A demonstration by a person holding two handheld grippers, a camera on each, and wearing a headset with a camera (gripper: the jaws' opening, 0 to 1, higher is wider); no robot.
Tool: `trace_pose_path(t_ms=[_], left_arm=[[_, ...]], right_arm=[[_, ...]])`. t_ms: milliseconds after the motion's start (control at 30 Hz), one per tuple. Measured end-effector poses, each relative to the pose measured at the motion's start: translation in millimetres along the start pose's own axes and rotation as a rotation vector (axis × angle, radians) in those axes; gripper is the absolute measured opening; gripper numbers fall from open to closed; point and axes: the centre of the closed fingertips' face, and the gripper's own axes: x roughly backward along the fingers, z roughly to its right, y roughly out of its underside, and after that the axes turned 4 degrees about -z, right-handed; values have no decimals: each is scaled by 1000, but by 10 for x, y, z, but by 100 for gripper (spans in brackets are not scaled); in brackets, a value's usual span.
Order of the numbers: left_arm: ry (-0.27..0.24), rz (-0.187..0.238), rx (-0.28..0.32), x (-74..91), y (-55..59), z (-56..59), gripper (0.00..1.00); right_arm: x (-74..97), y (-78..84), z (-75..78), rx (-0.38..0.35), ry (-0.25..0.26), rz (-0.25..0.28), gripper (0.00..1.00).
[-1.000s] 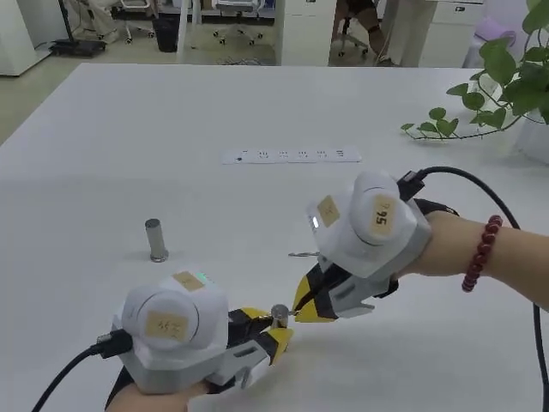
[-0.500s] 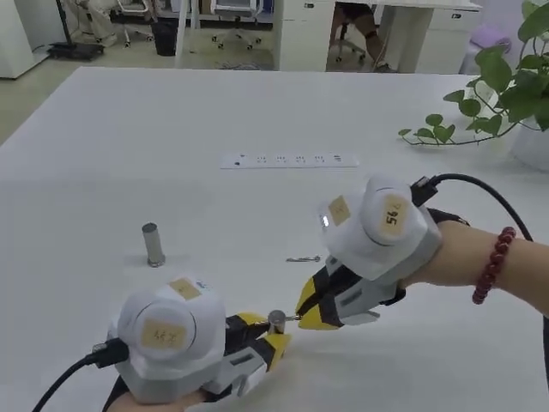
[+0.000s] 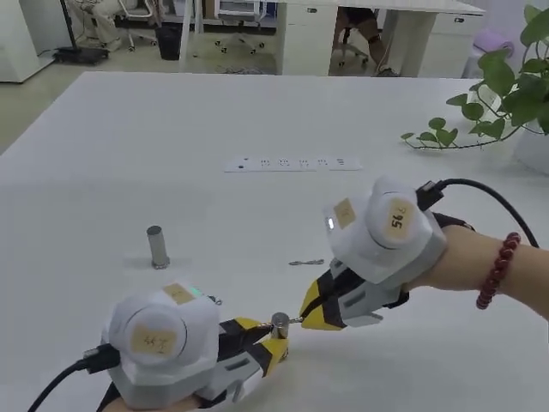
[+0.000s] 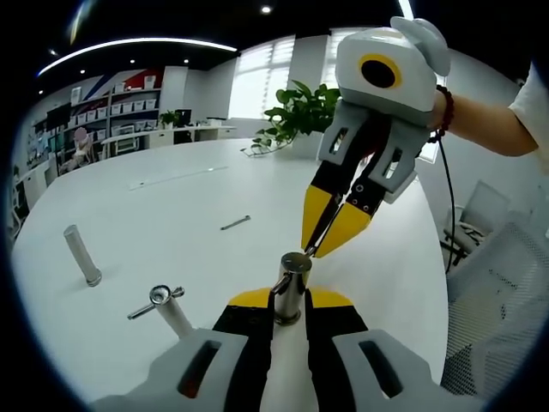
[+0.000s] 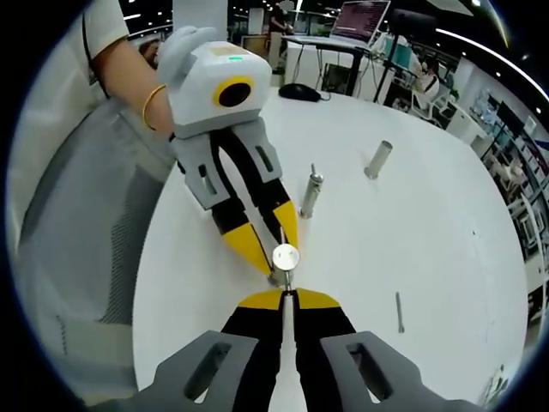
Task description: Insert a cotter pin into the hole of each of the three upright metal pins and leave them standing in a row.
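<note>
Steel pin [image 4: 292,279], clamped in the left gripper [image 3: 273,336], risked tipping if the right gripper [image 3: 305,318], seemingly pinching a cotter pin [image 5: 286,285], missed the hole.

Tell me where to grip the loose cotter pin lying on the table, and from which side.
Grip the cotter pin at mid-length, straight down from above, jaws set across it. It lies flat on the table, thin and low, so a sideways approach would probably just push it.
</note>
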Motion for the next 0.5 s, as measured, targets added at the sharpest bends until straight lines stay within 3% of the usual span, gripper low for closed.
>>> trace_pose_path(t_ms=[500], left_arm=[[4,4,43,-7,29,-4,12]], right_arm=[[-37,-58,-23,-14,-1,11,5]])
